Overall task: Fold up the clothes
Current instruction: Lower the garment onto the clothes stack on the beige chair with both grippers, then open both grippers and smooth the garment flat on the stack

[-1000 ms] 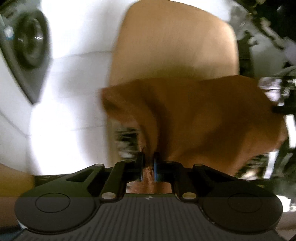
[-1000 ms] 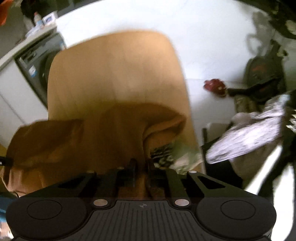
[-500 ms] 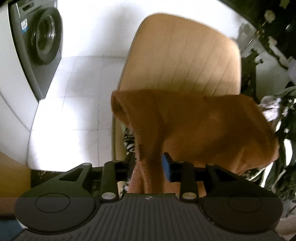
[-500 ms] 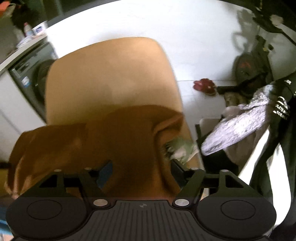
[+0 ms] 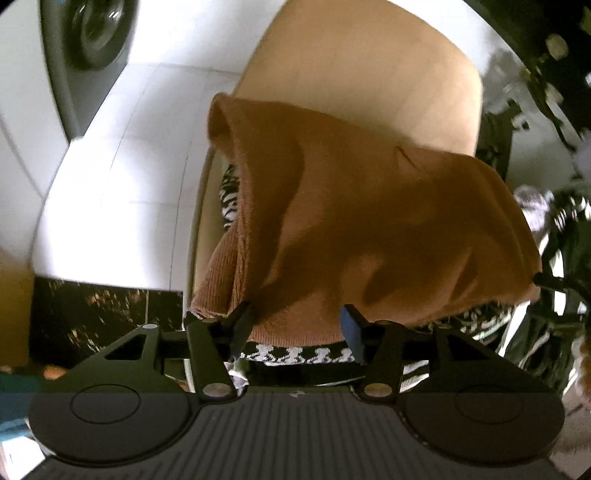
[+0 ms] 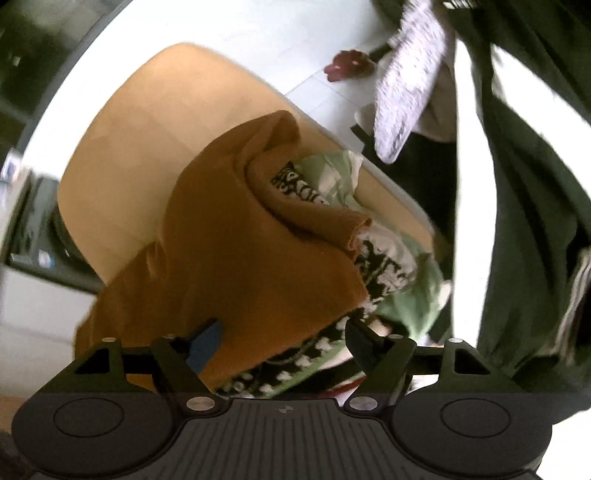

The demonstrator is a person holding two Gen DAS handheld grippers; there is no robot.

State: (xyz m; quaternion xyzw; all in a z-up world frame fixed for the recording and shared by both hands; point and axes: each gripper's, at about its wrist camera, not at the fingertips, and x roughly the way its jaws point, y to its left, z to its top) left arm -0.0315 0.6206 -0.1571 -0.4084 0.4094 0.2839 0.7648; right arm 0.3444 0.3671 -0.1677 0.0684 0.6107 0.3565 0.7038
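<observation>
A brown knit garment (image 5: 369, 221) lies folded on a pile of clothes on a tan chair (image 5: 369, 74). My left gripper (image 5: 297, 321) hangs over its near edge. The jaws are opening: the cloth's hem lies between the fingers and the pads stand clear of it. In the right wrist view the same brown garment (image 6: 258, 258) rests slantwise on the tan chair (image 6: 147, 129). My right gripper (image 6: 282, 332) is also opening, its fingers wide on either side of the hem without pressing it. A black-and-white patterned garment (image 5: 295, 354) shows beneath the brown one.
A washing machine (image 5: 96, 33) stands at the upper left beside a white tiled floor (image 5: 129, 166). Green-and-white clothes (image 6: 399, 295) lie under the brown garment. A dark green garment (image 6: 535, 184), a speckled cloth (image 6: 410, 74) and a red item (image 6: 347, 64) are at the right.
Both grippers, shut on the brown garment a second ago, have opened and let it go. The garment has settled onto the pile on the chair. The right view has rolled.
</observation>
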